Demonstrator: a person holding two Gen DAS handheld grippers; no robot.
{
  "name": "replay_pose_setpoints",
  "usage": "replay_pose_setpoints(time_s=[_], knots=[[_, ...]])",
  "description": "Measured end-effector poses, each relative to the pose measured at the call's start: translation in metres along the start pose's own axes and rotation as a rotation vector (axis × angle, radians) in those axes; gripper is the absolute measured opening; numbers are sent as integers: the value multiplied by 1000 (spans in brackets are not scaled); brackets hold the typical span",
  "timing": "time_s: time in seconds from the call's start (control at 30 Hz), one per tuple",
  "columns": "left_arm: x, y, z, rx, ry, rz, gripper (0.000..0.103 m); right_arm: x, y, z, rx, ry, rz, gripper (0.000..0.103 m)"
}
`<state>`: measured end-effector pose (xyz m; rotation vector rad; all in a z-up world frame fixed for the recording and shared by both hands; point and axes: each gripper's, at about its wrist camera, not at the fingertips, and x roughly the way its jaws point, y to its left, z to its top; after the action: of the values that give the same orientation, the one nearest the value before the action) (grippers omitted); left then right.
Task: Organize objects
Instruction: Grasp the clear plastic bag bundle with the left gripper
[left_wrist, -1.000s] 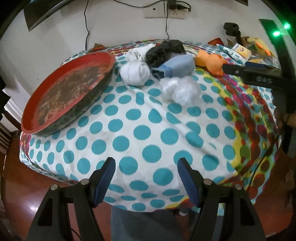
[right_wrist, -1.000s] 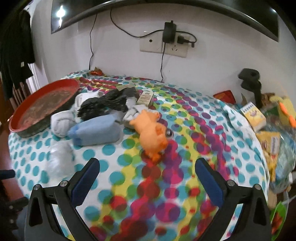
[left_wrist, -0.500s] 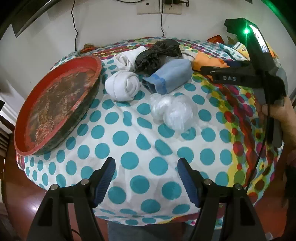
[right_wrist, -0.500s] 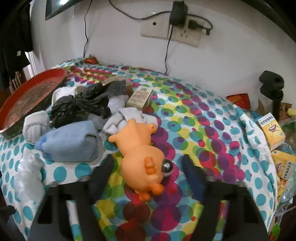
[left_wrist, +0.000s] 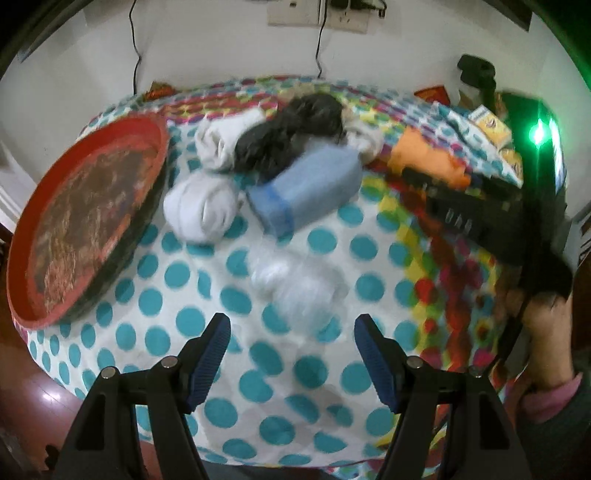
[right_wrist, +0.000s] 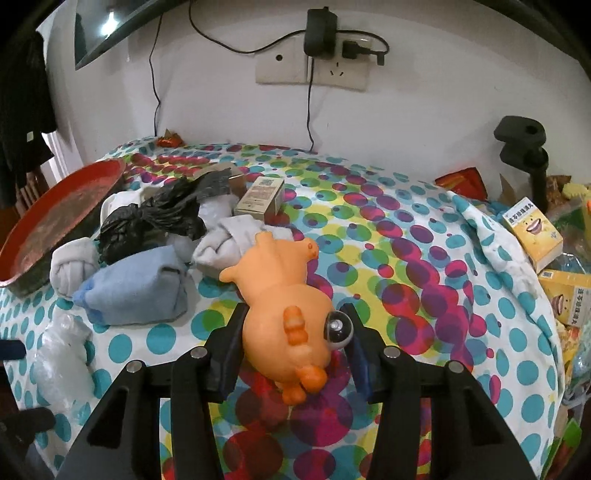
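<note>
An orange rubber toy animal (right_wrist: 280, 295) with a bulging eye lies on the polka-dot tablecloth. My right gripper (right_wrist: 293, 314) is shut on it, with the pads pressing both its sides. In the left wrist view the same toy (left_wrist: 421, 155) shows at the far right, partly behind the right gripper's black body. My left gripper (left_wrist: 291, 325) is open just above the cloth, with a crumpled clear plastic bag (left_wrist: 295, 280) right ahead of its fingertips and nothing between them.
A round red tray (left_wrist: 147, 122) sits at the table's left edge. A white sock roll (left_wrist: 201, 210), a blue cloth bundle (left_wrist: 310, 188), a black plastic bag (left_wrist: 291, 129) and a small carton (right_wrist: 260, 195) crowd the middle. Yellow boxes (right_wrist: 532, 232) and a black clamp (right_wrist: 524, 147) stand at the right.
My right gripper moved in on the orange toy and its jaws went from wide apart to closed on it. My left gripper moved forward over the table toward the plastic bag.
</note>
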<state>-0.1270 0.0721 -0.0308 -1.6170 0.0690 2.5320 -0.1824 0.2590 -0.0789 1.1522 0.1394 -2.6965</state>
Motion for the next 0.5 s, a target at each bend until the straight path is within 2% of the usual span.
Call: replay_pose_setpoints(time_s=[0.13, 0.3, 0.5], knots=[[-5, 0, 18, -16, -21, 29, 72, 0, -3, 1, 12, -1, 4, 47], [17, 11, 22, -79, 63, 54, 72, 1, -4, 1, 24, 3, 14, 48], [32, 14, 28, -90, 76, 59, 72, 1, -7, 0, 42, 4, 17, 49]])
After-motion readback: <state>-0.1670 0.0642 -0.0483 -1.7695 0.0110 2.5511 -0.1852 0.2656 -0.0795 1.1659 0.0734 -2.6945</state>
